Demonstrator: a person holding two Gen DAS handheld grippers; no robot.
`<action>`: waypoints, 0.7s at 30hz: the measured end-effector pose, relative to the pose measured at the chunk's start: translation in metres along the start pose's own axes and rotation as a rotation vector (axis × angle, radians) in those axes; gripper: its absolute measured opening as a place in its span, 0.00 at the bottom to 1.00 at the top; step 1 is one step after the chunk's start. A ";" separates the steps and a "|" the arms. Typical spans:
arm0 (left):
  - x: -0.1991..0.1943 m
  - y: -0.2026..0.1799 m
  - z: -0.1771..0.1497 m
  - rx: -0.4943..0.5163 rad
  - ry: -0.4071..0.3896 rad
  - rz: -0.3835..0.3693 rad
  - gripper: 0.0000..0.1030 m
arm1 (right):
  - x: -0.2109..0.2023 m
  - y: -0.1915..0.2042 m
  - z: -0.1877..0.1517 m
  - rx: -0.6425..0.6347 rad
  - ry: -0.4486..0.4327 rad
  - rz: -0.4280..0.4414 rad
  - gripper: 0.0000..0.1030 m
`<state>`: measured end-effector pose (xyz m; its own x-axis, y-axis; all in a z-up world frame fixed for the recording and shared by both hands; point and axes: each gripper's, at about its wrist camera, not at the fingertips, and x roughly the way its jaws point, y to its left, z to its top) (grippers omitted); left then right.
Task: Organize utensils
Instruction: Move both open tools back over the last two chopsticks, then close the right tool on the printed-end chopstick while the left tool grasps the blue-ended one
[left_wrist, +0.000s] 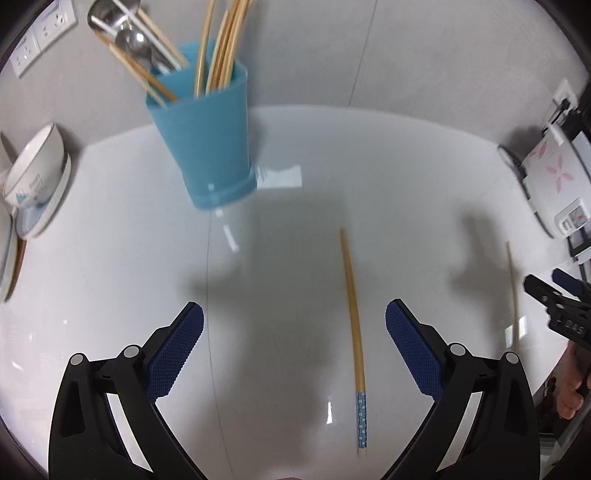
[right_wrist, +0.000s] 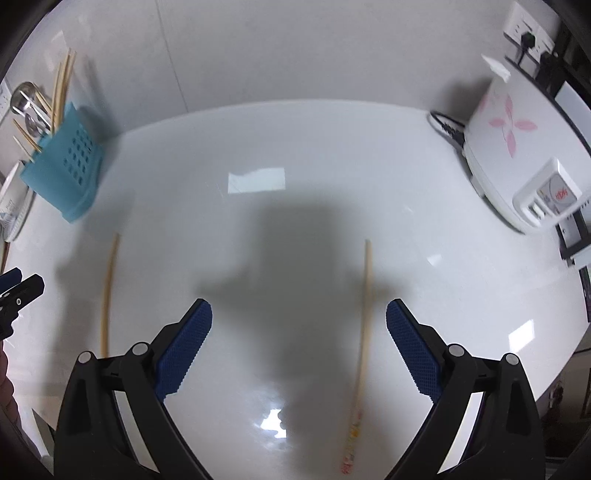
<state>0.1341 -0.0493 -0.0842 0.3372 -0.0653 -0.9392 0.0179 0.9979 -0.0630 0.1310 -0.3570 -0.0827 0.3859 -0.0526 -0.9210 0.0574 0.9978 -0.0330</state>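
A blue utensil holder (left_wrist: 212, 144) stands at the back left of the white counter, with several chopsticks and metal spoons in it; it also shows in the right wrist view (right_wrist: 64, 168). My left gripper (left_wrist: 294, 321) is open above a chopstick with a blue patterned end (left_wrist: 354, 317), which lies between the fingers nearer the right one. My right gripper (right_wrist: 299, 321) is open above a chopstick with a pink patterned end (right_wrist: 364, 325). The blue-ended chopstick lies to its left (right_wrist: 107, 295). The right gripper also shows at the edge of the left wrist view (left_wrist: 554, 295).
A white bowl on stacked plates (left_wrist: 35, 177) sits at the far left. A white rice cooker with pink flowers (right_wrist: 517, 147) stands at the back right, with wall sockets (right_wrist: 528, 33) behind it. The wall runs along the back.
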 end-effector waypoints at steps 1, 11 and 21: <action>0.005 -0.003 -0.004 -0.002 0.023 0.005 0.94 | 0.003 -0.006 -0.004 -0.001 0.016 0.005 0.89; 0.037 -0.027 -0.028 0.008 0.144 0.014 0.94 | 0.021 -0.035 -0.038 0.050 0.166 -0.006 0.89; 0.054 -0.034 -0.043 0.016 0.220 0.042 0.92 | 0.034 -0.043 -0.060 0.098 0.232 -0.013 0.85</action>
<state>0.1114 -0.0868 -0.1470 0.1245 -0.0214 -0.9920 0.0238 0.9995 -0.0186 0.0866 -0.3988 -0.1360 0.1636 -0.0432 -0.9856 0.1539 0.9879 -0.0178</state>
